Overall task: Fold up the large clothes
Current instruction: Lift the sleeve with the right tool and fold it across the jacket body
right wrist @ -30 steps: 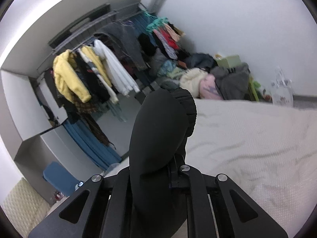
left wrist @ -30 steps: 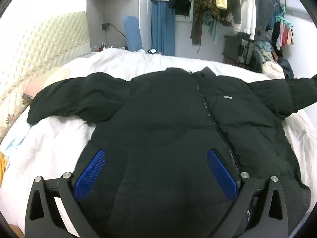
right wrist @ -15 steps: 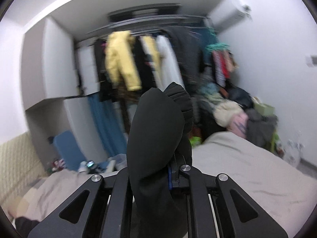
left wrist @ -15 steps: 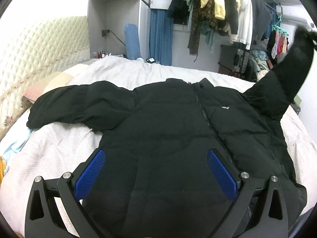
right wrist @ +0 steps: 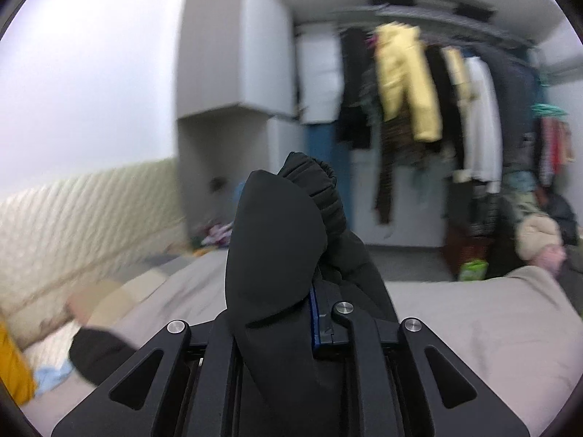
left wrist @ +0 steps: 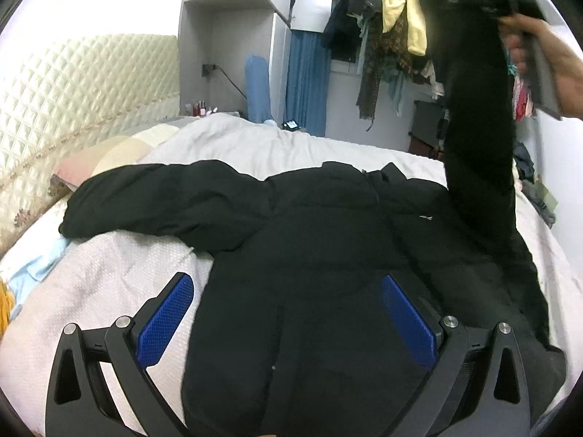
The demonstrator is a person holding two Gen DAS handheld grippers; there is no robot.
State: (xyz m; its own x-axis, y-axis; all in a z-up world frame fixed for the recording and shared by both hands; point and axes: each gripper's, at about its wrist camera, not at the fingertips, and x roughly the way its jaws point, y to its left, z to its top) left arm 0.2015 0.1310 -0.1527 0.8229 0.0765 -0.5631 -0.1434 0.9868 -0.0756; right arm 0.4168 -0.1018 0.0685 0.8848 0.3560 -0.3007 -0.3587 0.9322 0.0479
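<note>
So, jacket (left wrist: 328,255) is lying face-up on the bed (left wrist: 109,291), zip closed, one sleeve spread flat toward the headboard (left wrist: 73,91). Right gripper (right wrist: 317,291) is clamping the other sleeve (left wrist: 477,127) just below the cuff (right wrist: 317,178) and holding it up over the body; its jaws have just been easing open slightly, fabric pinched between them. Left gripper (left wrist: 288,317) is hovering over the hem, fingers wide apart, nothing in them. Looks puffy, soft, probably slick — bulky folds will likely spring back. Better gripping at cuffs and hem seams.
</note>
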